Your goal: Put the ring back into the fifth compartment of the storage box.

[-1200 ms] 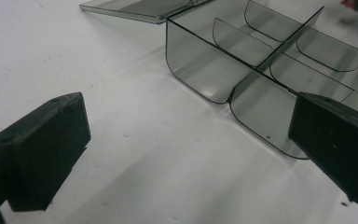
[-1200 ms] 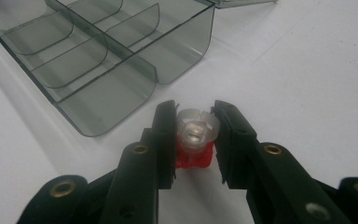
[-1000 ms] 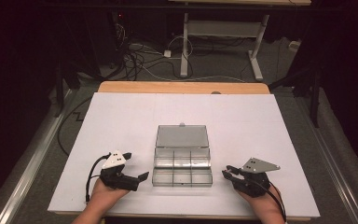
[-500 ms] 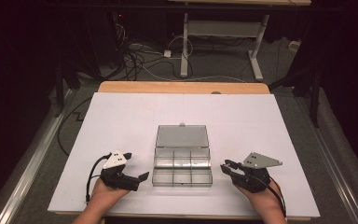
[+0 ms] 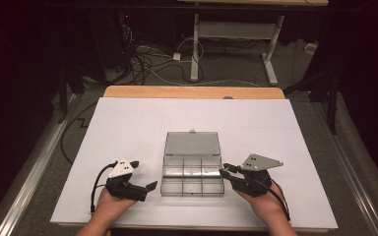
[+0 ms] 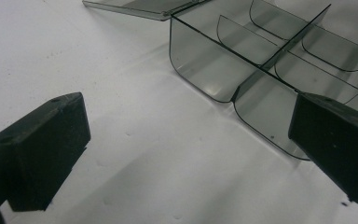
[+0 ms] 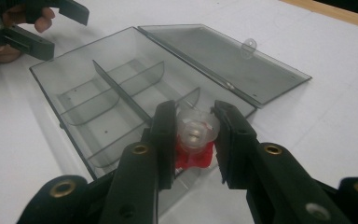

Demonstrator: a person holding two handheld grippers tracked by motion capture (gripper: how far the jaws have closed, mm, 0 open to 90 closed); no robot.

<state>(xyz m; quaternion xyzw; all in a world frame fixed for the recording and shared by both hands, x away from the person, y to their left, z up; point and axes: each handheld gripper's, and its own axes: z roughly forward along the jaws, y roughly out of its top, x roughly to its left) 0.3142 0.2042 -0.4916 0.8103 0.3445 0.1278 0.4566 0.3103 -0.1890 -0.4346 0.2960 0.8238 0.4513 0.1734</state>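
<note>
A smoky clear compartment box (image 5: 192, 178) lies near the table's front with its lid (image 5: 192, 143) folded open behind it. My right gripper (image 5: 225, 171) hovers at the box's right edge, shut on a small round clear piece with a red base (image 7: 195, 135). In the right gripper view this gripper (image 7: 195, 127) holds the piece over the box's (image 7: 121, 93) nearest compartments. My left gripper (image 5: 145, 175) rests left of the box, open, with nothing between its jaws. In the left gripper view it (image 6: 186, 140) faces bare table, with the box's corner (image 6: 242, 70) just ahead.
White sheet (image 5: 128, 128) covers the table, whose wooden far edge (image 5: 192, 92) shows behind. Beyond the table on the dark floor lie cables (image 5: 147, 59) and a desk frame (image 5: 236, 39). All of the box's compartments look empty.
My right gripper has risen a little and moved left toward the box with the piece still in it. The left gripper has stayed put.
</note>
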